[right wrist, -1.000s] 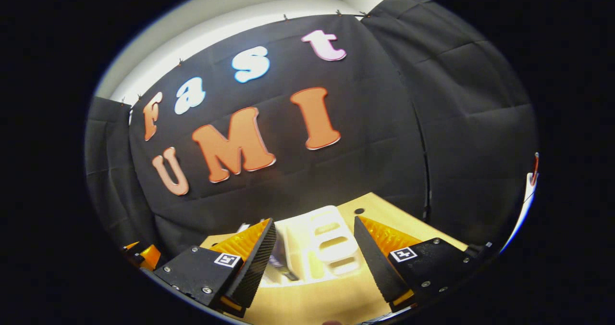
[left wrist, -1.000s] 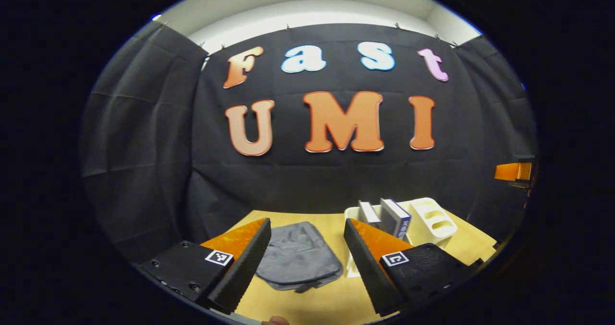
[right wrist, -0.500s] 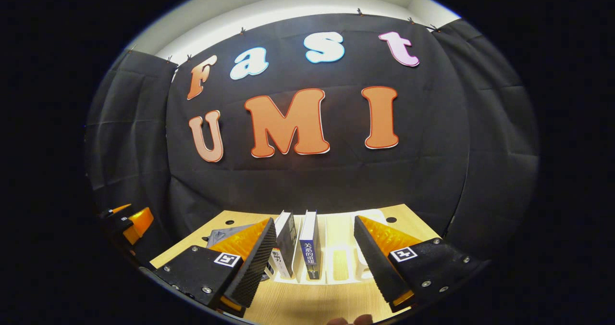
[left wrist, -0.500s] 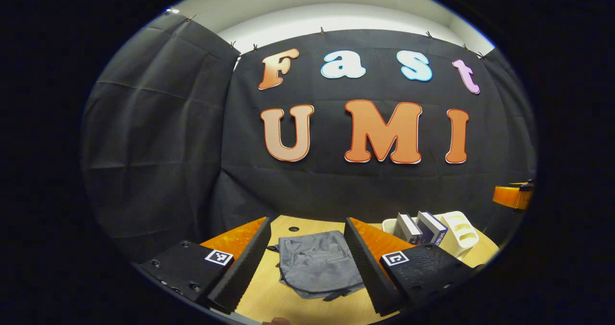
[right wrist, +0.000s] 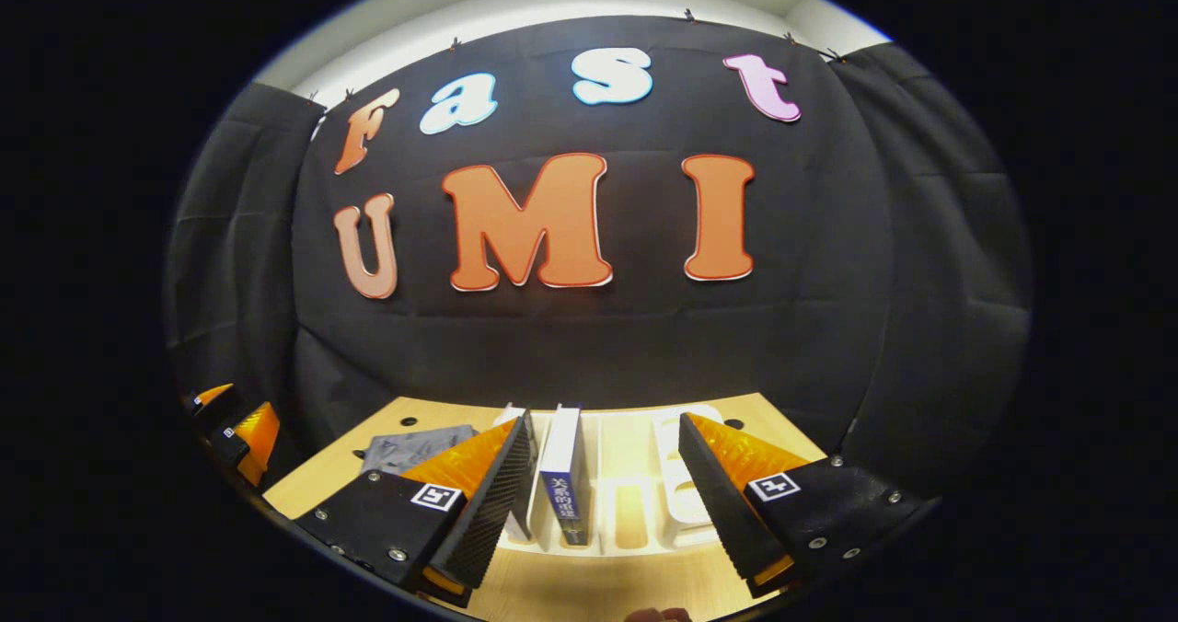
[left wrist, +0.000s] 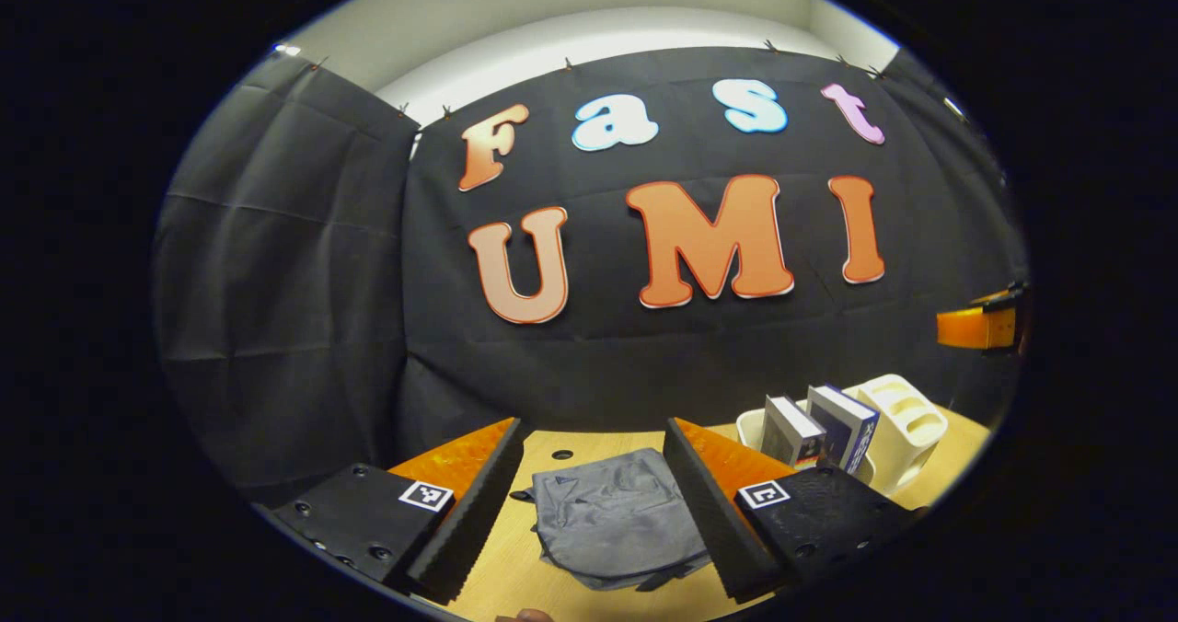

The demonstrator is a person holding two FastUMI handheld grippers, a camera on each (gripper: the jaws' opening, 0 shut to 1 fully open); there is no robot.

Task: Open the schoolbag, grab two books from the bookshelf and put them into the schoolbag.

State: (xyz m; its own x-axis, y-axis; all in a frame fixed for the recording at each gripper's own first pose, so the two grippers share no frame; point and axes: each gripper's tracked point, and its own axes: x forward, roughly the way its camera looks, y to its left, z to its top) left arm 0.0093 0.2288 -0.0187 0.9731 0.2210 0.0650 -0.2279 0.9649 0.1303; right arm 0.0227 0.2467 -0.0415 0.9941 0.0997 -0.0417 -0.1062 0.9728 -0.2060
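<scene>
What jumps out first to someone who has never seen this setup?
A limp grey schoolbag lies flat on the wooden table, framed by the open left gripper. To its right, two books stand upright in a white bookshelf, which the open right gripper faces.

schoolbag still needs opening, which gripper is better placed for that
Left. In the left gripper view the grey schoolbag lies flat on the table, framed between the open left gripper. The open right gripper faces the white bookshelf and its blue book, with the bag off to its side.
</scene>
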